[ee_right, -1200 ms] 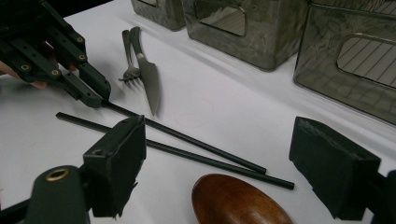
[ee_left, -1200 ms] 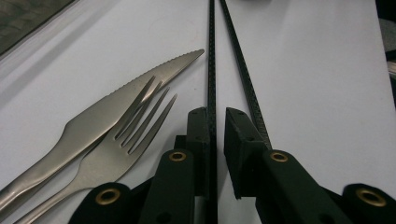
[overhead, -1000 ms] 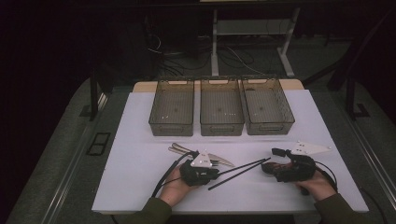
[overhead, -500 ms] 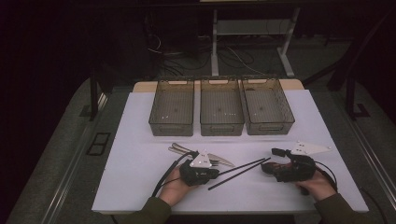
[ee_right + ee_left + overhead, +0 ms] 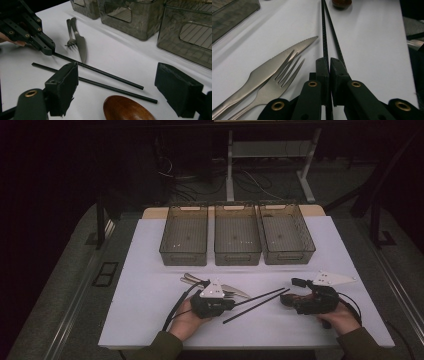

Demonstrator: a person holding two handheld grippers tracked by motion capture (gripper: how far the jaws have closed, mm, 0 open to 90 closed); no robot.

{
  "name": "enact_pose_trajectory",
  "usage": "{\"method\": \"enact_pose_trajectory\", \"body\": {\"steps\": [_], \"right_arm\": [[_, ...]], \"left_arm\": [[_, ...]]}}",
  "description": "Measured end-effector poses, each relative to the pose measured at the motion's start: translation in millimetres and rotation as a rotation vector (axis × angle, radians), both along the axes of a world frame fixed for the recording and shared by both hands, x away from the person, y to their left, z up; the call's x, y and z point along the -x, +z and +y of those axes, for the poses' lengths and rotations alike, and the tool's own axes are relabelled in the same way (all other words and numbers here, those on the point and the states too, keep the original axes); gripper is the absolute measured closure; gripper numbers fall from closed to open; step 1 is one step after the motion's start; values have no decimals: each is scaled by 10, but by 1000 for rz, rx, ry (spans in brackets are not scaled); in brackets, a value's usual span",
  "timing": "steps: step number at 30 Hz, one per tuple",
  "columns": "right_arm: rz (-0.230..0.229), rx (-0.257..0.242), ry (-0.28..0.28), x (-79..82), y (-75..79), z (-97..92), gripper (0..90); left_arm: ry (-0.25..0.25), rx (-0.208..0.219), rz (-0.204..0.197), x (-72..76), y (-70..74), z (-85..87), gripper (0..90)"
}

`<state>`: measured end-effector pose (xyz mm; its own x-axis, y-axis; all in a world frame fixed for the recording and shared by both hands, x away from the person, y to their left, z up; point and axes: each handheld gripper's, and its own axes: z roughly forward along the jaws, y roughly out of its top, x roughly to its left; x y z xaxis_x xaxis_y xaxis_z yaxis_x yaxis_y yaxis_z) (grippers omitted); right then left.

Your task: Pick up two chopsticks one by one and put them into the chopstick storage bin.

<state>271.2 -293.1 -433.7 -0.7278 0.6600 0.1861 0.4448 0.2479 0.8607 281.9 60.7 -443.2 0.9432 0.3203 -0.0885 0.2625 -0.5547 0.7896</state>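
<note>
Two black chopsticks lie on the white table (image 5: pixel 150 250). My left gripper (image 5: pixel 233 303) (image 5: pixel 329 61) is shut on the near end of one chopstick (image 5: pixel 260 296) (image 5: pixel 325 37) (image 5: pixel 100 71). The other chopstick (image 5: pixel 255 307) (image 5: pixel 335 37) (image 5: pixel 105 86) lies loose beside it. A steel fork (image 5: pixel 279 82) (image 5: pixel 70 37) and a serrated knife (image 5: pixel 284 56) (image 5: pixel 80 43) rest just beyond the left gripper (image 5: pixel 47 48). My right gripper (image 5: pixel 293 291) (image 5: pixel 120 87) stands open, jaws wide apart, over the bowl of a brown wooden spoon (image 5: pixel 127 108) (image 5: pixel 341 3) without touching it.
Three dark see-through bins stand side by side at the back of the table: left (image 5: pixel 183 256), middle (image 5: pixel 237 256) and right (image 5: pixel 290 256). The right gripper view shows their walls (image 5: pixel 140 22) close behind the cutlery. Dark floor and cables lie beyond the table.
</note>
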Motion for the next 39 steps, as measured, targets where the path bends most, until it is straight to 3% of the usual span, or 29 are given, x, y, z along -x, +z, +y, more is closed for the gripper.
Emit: {"method": "enact_pose_trajectory", "body": {"steps": [15,28,38,39], "right_arm": [[-8,-8,-8,-4,8,-17,181],[-9,60,-29,19,-47,28,83],[2,95,-24,90,-87,-5,80],[0,100,-24,98,-92,-6,26]], "left_arm": [[41,42,19,-50,159,136,850],[76,66,20,-134,289,302,849],[115,96,22,-253,410,483,849],[118,95,22,-267,423,497,849]]}}
